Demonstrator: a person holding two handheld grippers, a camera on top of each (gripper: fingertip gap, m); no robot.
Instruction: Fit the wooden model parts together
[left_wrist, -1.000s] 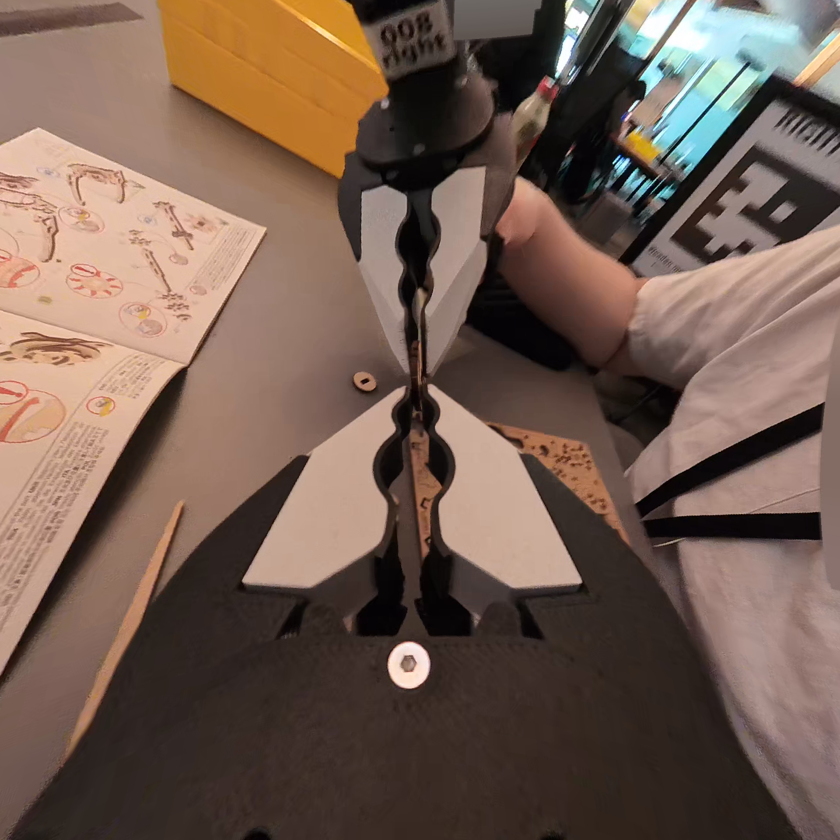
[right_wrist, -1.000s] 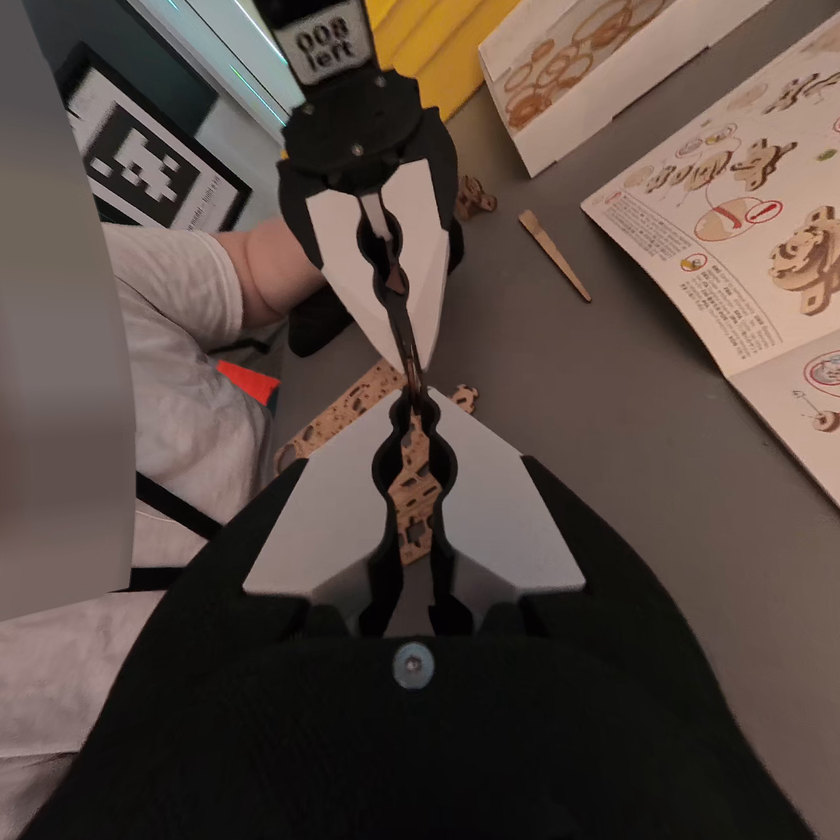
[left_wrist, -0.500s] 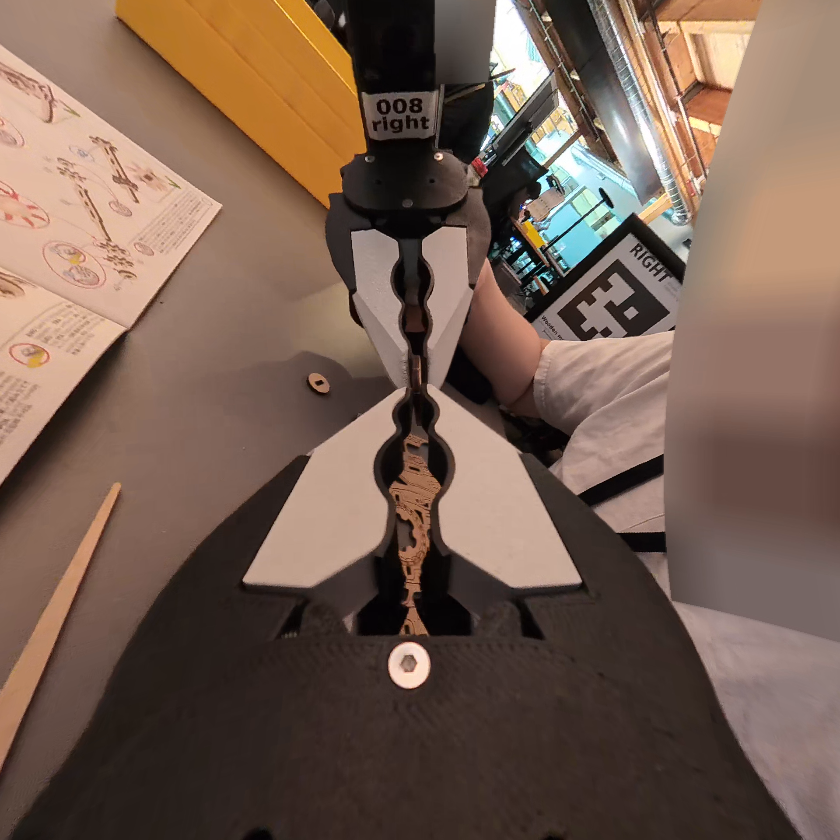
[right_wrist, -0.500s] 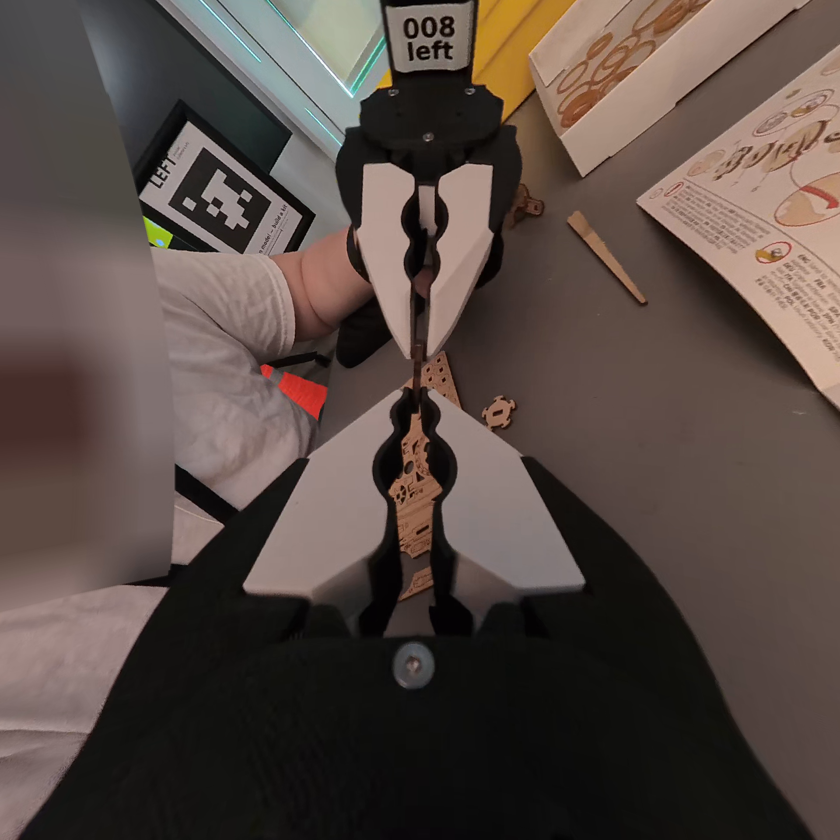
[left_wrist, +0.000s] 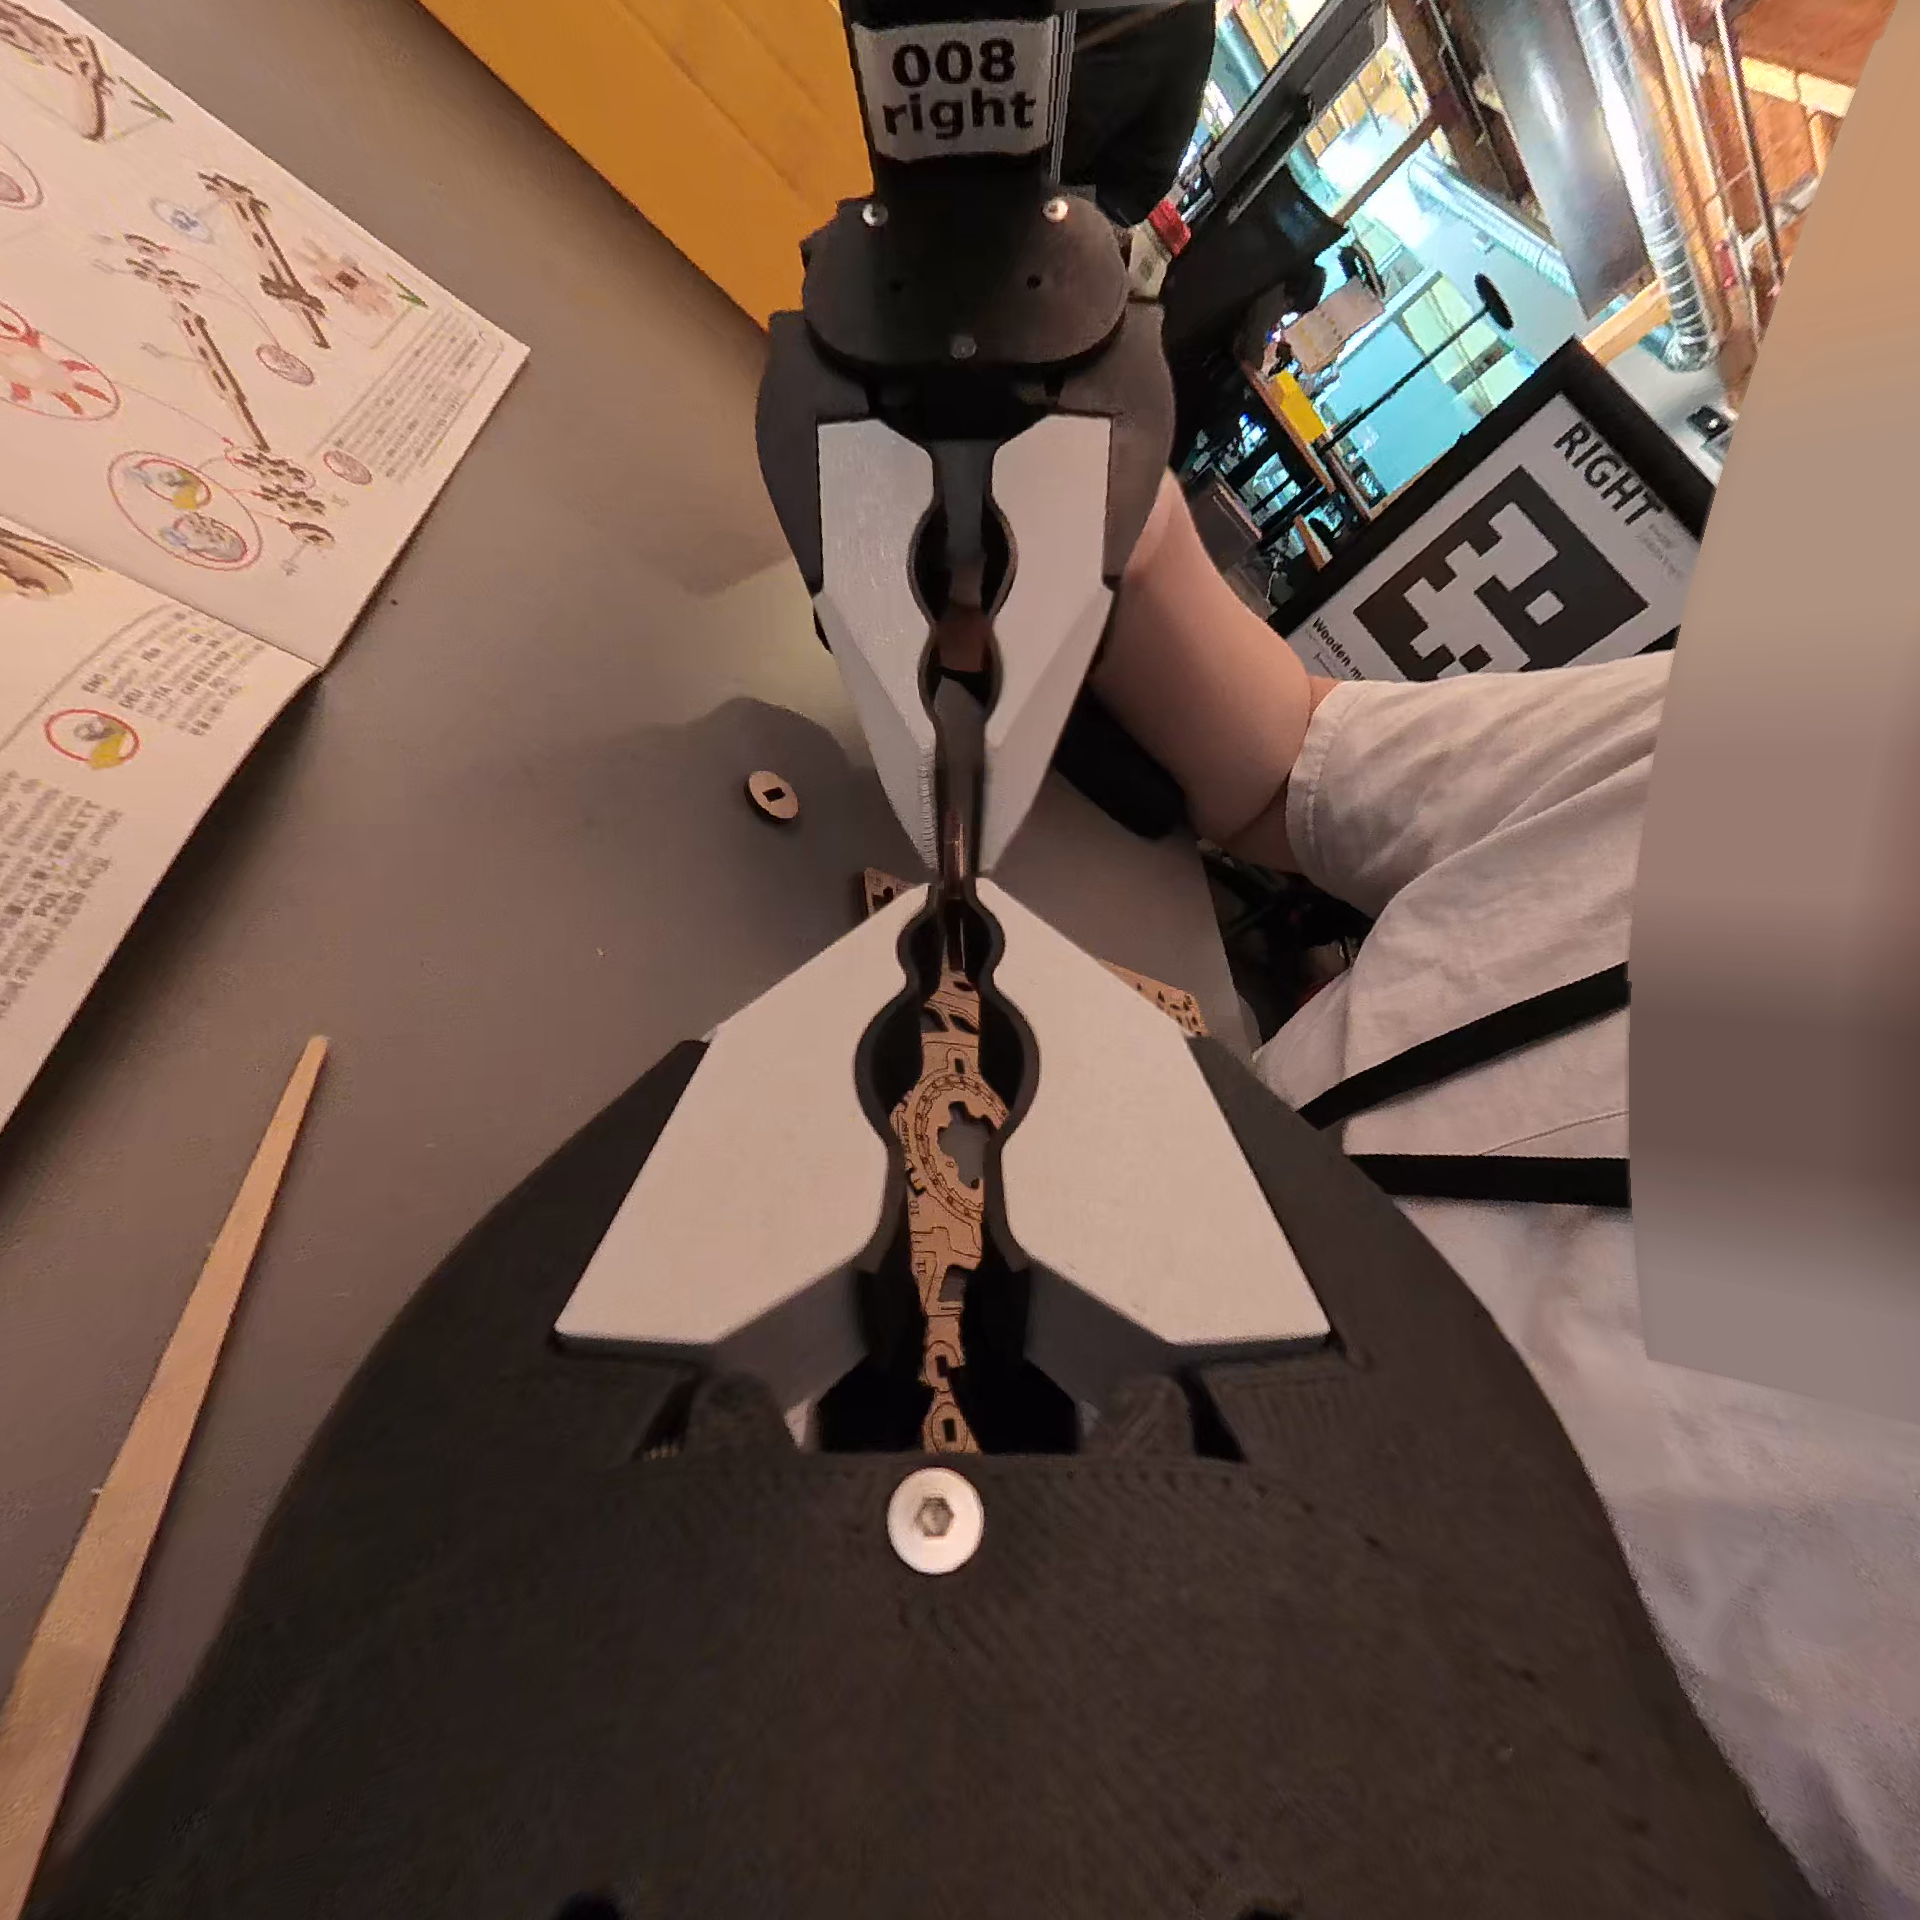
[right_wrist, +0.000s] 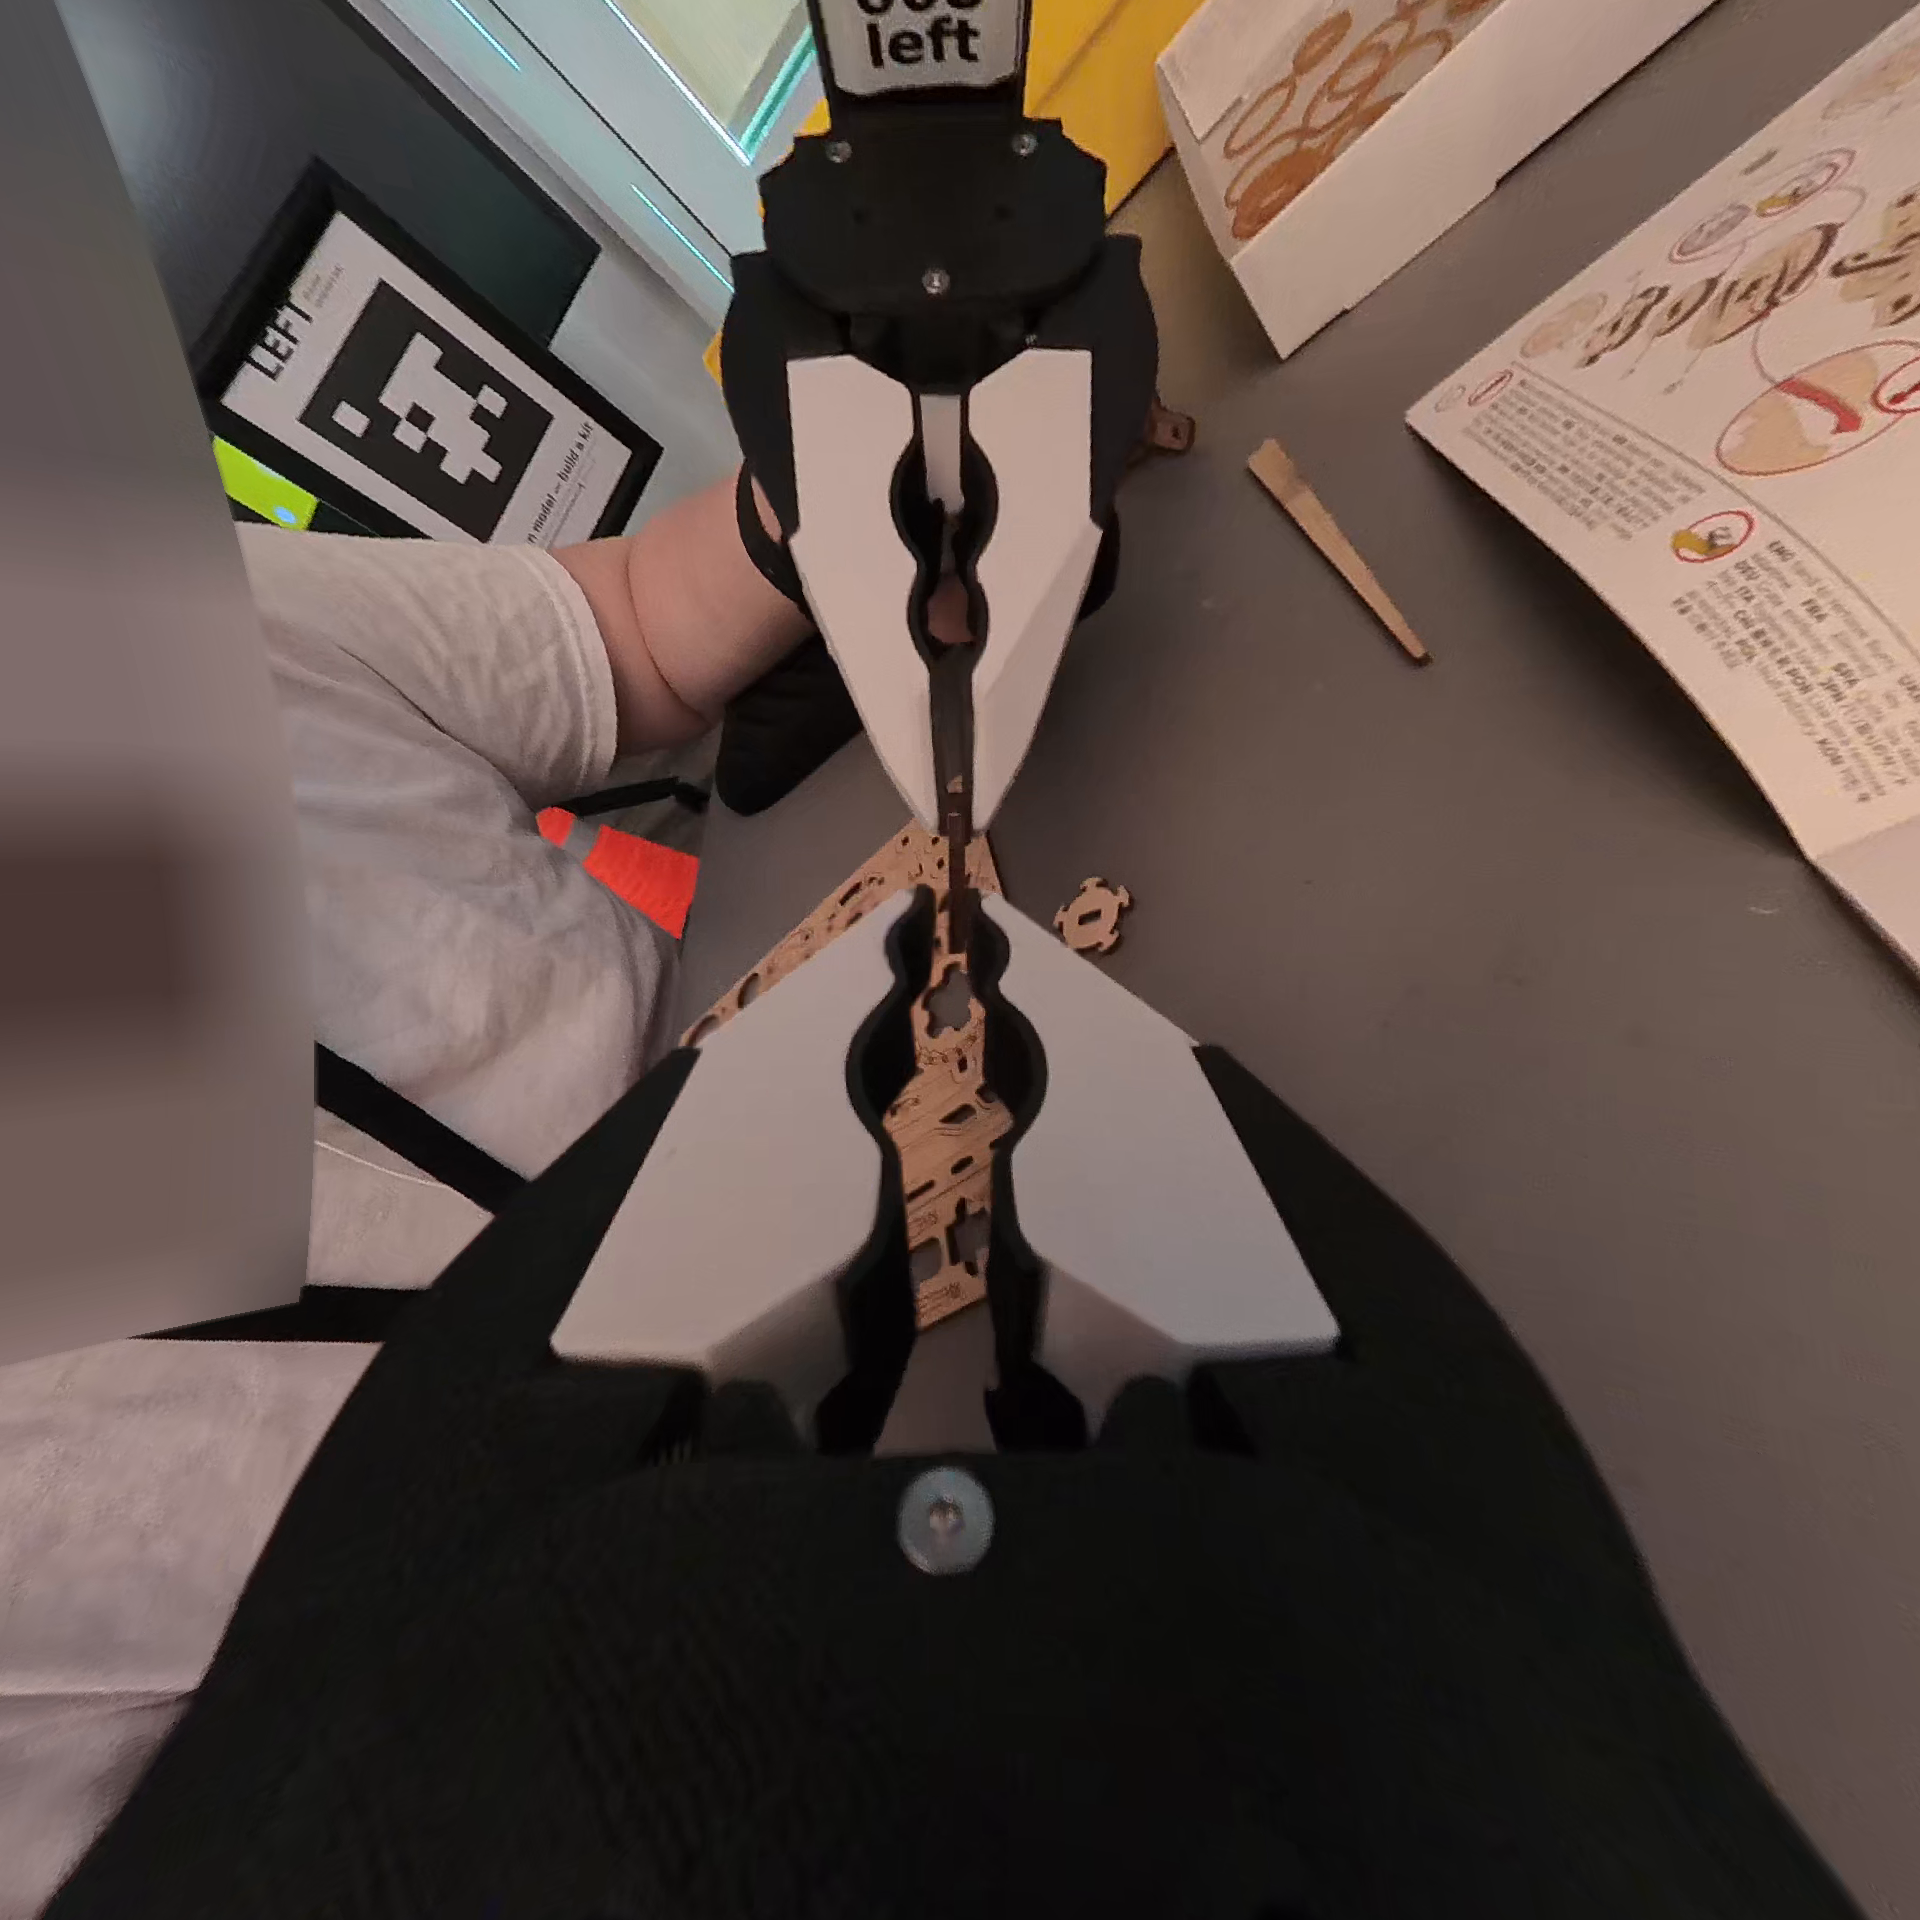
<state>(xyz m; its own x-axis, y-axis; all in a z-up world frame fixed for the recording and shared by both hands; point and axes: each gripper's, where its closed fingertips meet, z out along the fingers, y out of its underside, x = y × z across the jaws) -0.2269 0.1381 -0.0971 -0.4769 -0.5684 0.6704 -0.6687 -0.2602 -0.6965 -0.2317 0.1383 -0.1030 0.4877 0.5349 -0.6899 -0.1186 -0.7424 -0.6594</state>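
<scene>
On the grey table (left_wrist: 540, 831) lies a big open booklet (left_wrist: 156, 436) with drawings of wooden parts; the right wrist view shows it too (right_wrist: 1714, 540). Behind it is a yellow box (left_wrist: 665, 135), and a white box (right_wrist: 1382, 156) sits near the top of the right wrist view. A person in a white shirt (left_wrist: 1475, 894) sits at the table edge.

Above the table the two grippers meet tip to tip. The left gripper (left_wrist: 951, 899) is squeezed tight on a thin wooden part (left_wrist: 954, 914), seen edge on, that pokes out past its tips. The right gripper (right_wrist: 951, 899) is squeezed tight on its own thin wooden piece (right_wrist: 956, 831). The two dark slivers touch right between the tips, but I cannot tell if they are locked together.

Under the grippers a flat wooden sheet (left_wrist: 940, 1143) with cut-out shapes lies on the table; it also shows through the gap in the right wrist view (right_wrist: 940, 1174).

A long pointed wooden stick (left_wrist: 156, 1392) lies on the table well to the side of the grippers, and shows smaller in the right wrist view (right_wrist: 1335, 545). A small cog-shaped piece (right_wrist: 1091, 914) lies just beside the sheet. A tiny round wooden disc (left_wrist: 774, 798) with a slot lies near the far gripper.
</scene>
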